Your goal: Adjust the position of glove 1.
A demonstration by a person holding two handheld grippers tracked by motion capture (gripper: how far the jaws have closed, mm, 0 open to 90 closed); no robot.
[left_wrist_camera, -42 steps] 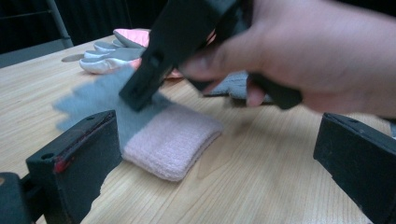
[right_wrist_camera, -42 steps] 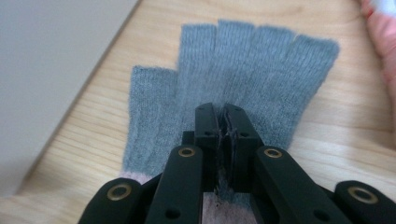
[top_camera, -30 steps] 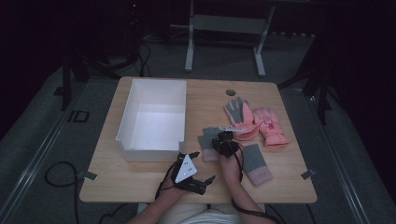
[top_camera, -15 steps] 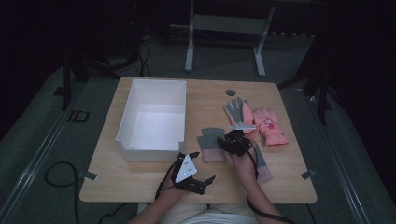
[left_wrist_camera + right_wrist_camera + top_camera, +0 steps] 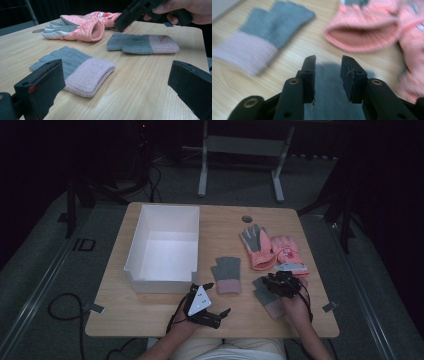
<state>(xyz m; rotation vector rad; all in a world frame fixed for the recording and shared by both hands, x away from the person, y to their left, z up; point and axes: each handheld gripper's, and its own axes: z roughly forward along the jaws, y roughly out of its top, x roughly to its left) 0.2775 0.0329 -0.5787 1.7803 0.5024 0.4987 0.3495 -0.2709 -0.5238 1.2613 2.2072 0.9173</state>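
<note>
Between gloves [image 5: 227, 274], seemingly bare tabletop [image 5: 220, 227].

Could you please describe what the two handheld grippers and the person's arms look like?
Both are black. The left gripper carries a pale grey three-cornered plate with small dots and trails a dark cable; its jaws are blocky, one with a red mark. The right gripper has flat jaws with brass-coloured rivets. Forearms are bare, no sleeves.

Two grey knit gloves with pink cuffs, flat on the bench: one glove [image 5: 227, 274] at centre, fingers toward 12 o'clock; other glove [image 5: 266, 296] at 4 o'clock from it, partly covered. Pink padded glove pair [image 5: 272, 251] at 2 o'clock, grey palm up, overlapping. White open box [image 5: 165, 247] at 9 o'clock.
</note>
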